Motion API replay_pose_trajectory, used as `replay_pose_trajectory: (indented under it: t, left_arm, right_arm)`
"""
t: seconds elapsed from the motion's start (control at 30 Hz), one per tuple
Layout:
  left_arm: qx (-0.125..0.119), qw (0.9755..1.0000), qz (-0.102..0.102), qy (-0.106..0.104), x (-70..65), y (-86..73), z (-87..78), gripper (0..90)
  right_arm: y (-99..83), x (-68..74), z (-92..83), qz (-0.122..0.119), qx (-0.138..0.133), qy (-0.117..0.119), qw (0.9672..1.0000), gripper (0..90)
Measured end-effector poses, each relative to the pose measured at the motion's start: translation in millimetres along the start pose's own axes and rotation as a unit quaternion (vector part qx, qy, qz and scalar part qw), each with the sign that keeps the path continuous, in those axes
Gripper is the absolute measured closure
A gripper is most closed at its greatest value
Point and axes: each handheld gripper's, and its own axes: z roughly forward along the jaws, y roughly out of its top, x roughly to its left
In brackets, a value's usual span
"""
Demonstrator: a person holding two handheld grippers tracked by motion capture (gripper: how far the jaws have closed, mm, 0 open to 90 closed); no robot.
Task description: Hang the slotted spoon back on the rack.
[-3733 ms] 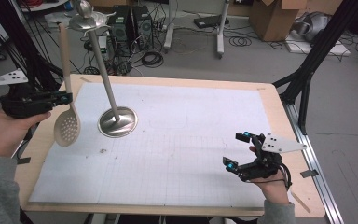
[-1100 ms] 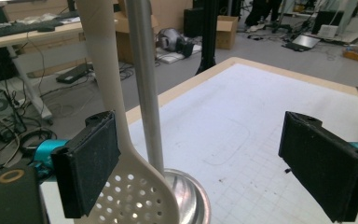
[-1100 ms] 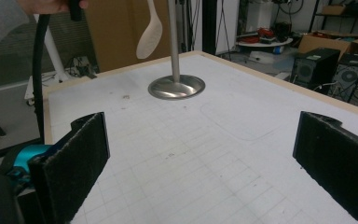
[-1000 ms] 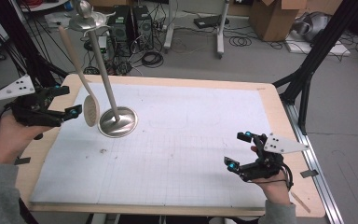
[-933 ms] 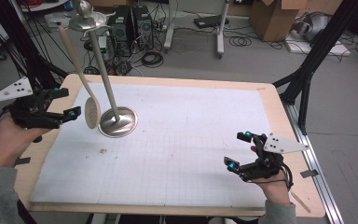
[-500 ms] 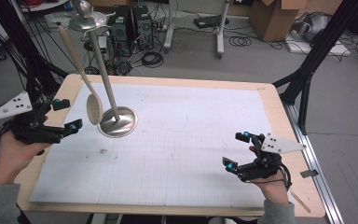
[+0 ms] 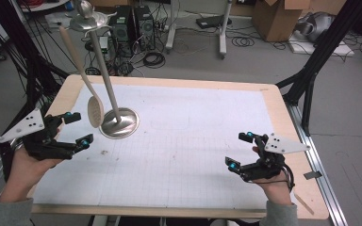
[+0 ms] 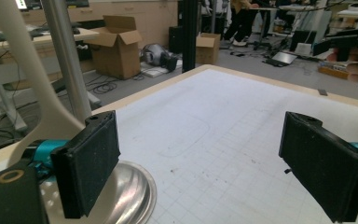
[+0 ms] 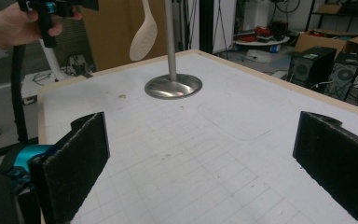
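Slotted spoon point(image 7: 94, 111) hanging from metal stand point(image 7: 118, 123), far-left of table point(image 7: 283, 113)
I read left gripper point(image 7: 73, 129) jaws spread, empty, just beside the spoon; right gripper point(image 7: 240, 150) jaws spread, empty, well apart at near-right

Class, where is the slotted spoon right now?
In the high view, the spoon hangs from the metal stand at the table's far left, just beyond the open left gripper.
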Motion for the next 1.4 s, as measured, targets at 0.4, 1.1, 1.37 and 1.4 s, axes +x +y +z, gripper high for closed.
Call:
replay_pose_trajectory:
  t: [0.4,1.1,1.37,1.4]
  left_arm:
    - [-0.004,0.9996,-0.012,0.025,-10.1,-12.4,-18.1,12.6]
    - [0.017,0.9973,-0.019,0.068,-10.2,-34.9,-29.7,13.1]
    - [0.018,0.9955,-0.031,0.088,-9.1,-44.3,-38.2,13.1]
    - [0.018,0.9952,-0.032,0.090,-9.0,-45.9,-40.7,13.1]
  right_arm:
    - [0.6,-0.1,1.1,0.002,-0.001,-0.008,1.0000,2.4]
    - [-3.0,-6.8,-5.2,0.002,-0.006,-0.046,0.9989,2.4]
    - [-10.5,-15.6,-11.8,0.018,-0.014,-0.063,0.9978,2.3]
    - [-11.6,-16.3,-12.7,0.023,-0.013,-0.065,0.9976,2.3]
